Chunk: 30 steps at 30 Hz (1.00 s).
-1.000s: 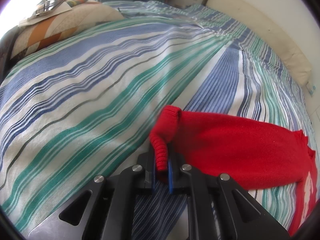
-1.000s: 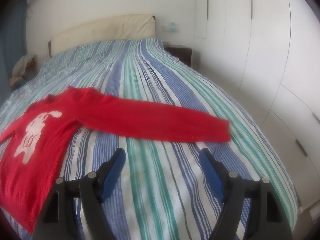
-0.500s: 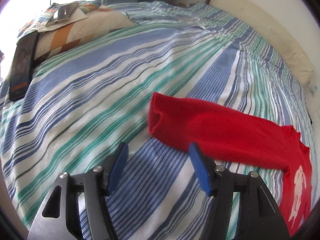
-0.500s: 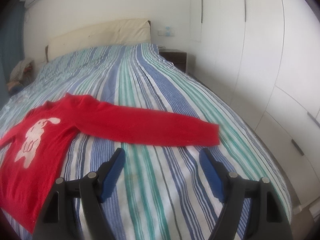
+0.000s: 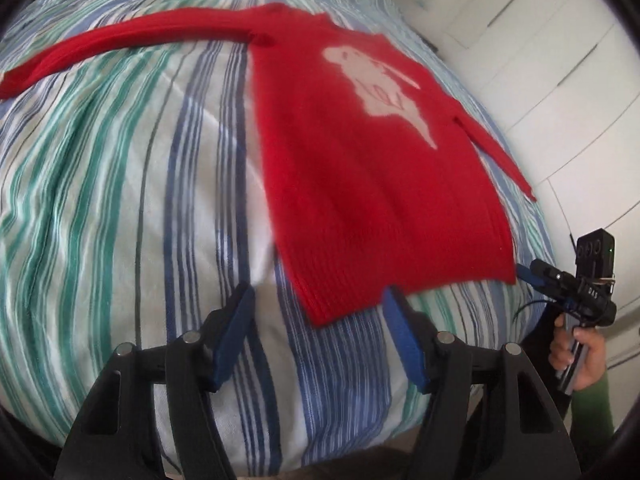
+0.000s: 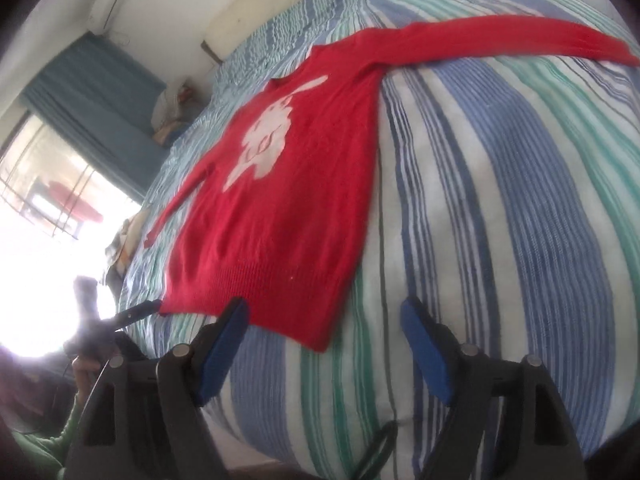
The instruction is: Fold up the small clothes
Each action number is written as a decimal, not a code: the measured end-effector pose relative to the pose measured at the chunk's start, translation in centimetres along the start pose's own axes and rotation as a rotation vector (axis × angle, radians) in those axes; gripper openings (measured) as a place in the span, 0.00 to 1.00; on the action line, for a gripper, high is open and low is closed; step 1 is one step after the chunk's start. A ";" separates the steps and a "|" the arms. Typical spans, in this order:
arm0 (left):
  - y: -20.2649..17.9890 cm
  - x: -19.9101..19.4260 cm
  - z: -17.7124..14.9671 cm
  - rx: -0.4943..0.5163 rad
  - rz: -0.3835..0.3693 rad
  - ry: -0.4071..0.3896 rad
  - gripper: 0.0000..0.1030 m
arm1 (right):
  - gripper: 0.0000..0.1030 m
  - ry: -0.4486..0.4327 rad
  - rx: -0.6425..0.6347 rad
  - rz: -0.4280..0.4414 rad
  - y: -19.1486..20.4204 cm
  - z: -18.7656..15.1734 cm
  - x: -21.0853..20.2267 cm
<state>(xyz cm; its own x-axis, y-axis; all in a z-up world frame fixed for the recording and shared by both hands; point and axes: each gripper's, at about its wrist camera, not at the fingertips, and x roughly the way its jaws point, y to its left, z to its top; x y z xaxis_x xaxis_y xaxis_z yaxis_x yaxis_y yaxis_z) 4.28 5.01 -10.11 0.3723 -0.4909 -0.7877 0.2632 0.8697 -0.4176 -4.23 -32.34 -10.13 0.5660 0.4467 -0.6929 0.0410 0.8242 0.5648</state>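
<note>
A small red sweater (image 5: 360,152) with a white rabbit figure lies flat on the striped bed, both sleeves stretched out sideways; it also shows in the right wrist view (image 6: 280,200). My left gripper (image 5: 320,336) is open and empty just before the hem's left corner. My right gripper (image 6: 328,344) is open and empty just before the hem's right corner. In the left wrist view the right gripper (image 5: 528,274) shows at the hem's other corner. In the right wrist view the left gripper (image 6: 140,310) shows beside the far corner.
The bed (image 5: 100,200) has a blue, green and white striped sheet and a rounded front edge. White wardrobe doors (image 5: 560,60) stand to the right. A window with a blue curtain (image 6: 92,100) is on the left, and a pale headboard (image 6: 256,8) at the far end.
My left gripper let go of the sleeve cuff and opened. Both grippers moved from the sleeve ends to the foot of the bed and now face the sweater's hem.
</note>
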 end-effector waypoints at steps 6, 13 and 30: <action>-0.1 0.6 0.3 -0.021 -0.031 -0.003 0.06 | 0.24 0.064 -0.047 0.017 0.8 -0.1 2.6; 0.1 -1.1 -0.9 -0.008 0.006 -0.012 0.04 | 0.04 0.076 -0.060 -0.087 1.4 -0.6 0.9; -1.8 -4.3 -0.8 0.110 0.176 -0.133 0.83 | 0.60 0.028 -0.050 -0.155 0.6 -1.8 0.4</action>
<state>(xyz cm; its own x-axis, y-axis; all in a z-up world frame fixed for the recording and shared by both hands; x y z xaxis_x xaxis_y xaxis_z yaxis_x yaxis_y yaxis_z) 1.54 5.61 -6.36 0.5325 -0.3413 -0.7745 0.2766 0.9350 -0.2219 -5.45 -31.09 -10.87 0.5331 0.3215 -0.7826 0.0847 0.9001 0.4274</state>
